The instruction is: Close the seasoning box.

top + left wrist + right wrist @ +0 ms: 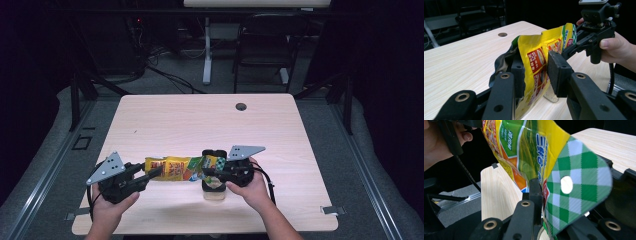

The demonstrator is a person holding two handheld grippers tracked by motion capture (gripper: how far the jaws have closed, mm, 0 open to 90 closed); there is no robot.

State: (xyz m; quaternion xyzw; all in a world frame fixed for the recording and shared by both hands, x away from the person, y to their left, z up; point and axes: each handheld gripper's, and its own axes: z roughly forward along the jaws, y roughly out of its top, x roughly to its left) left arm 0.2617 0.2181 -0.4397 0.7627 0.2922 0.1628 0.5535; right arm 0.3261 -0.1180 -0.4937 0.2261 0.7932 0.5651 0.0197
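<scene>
While the snack pouch hangs above the surface | long axis level, hand to hand | right gripper clamps its checked end | left gripper straddles the other end, jaws apart, one touching.

The crinkled yellow, orange and green foil snack pouch carries print, but little of it reads: white East Asian characters sit in red panels on its yellow face, too small to make out; on its green band blue block characters run downward, cut off and illegible; no brand name or number can be read
</scene>
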